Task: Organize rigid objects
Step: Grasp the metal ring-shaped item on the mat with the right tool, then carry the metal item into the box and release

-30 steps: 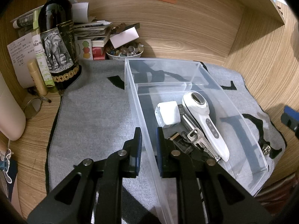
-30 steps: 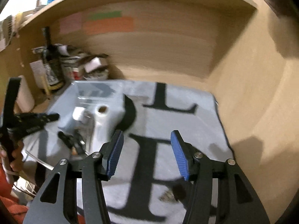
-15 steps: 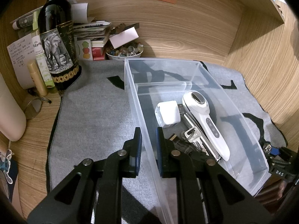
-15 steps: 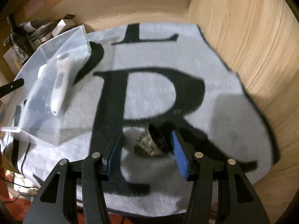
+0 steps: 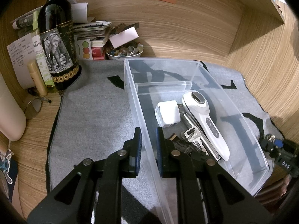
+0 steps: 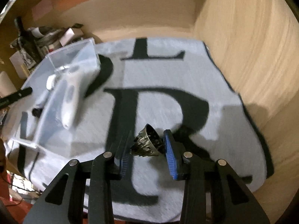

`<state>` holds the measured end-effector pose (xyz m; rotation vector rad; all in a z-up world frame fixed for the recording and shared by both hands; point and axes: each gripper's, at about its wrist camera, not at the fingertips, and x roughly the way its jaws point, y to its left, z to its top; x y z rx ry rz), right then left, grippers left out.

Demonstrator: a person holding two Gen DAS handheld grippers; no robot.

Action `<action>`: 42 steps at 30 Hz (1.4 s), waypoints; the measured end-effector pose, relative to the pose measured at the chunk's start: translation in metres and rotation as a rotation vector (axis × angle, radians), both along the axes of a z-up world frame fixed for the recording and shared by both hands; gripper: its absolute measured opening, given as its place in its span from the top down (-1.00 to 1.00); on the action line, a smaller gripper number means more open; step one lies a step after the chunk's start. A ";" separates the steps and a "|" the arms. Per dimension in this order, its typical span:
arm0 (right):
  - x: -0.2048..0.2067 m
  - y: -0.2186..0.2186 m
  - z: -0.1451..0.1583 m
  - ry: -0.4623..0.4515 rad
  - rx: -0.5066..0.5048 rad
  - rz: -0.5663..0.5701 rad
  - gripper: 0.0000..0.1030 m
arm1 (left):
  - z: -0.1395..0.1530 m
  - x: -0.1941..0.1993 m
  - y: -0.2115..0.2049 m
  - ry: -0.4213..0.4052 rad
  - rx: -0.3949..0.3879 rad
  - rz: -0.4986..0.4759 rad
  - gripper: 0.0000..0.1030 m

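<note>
**Right gripper lowered around the ring**

Since a second ago the right gripper (image 6: 147, 149) has dropped over the dark metal ring (image 6: 146, 143) on the grey mat (image 6: 186, 71), jaws closing, pads not yet pressing. Left gripper (image 5: 149, 149) clamps the clear bin's (image 5: 233, 110) wall.

Wooden desk (image 5: 37, 130) carrying a grey lettered mat (image 5: 97, 115); wine bottle (image 5: 56, 43), bowl of stones (image 5: 124, 51) and papers (image 5: 91, 29) stand along its back.
</note>
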<state>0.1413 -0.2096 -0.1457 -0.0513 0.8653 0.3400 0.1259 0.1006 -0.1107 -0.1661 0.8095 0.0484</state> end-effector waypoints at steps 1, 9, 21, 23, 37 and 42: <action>0.002 0.005 0.005 -0.017 0.001 0.009 0.37 | 0.000 0.000 0.000 0.000 -0.001 0.000 0.74; 0.008 0.038 0.051 -0.163 0.023 0.106 0.37 | 0.000 0.000 0.000 0.000 -0.002 0.001 0.74; 0.017 0.099 0.084 -0.262 0.053 0.285 0.37 | 0.000 0.000 0.000 0.000 -0.005 0.000 0.74; 0.018 0.111 0.082 -0.252 0.046 0.316 0.37 | 0.000 0.000 0.000 0.000 -0.004 0.000 0.73; 0.036 0.165 0.048 -0.103 -0.019 0.479 0.37 | 0.000 -0.001 0.000 0.000 -0.003 0.000 0.74; 0.039 0.173 0.040 -0.058 -0.044 0.506 0.37 | 0.000 -0.001 0.000 0.000 -0.002 0.000 0.74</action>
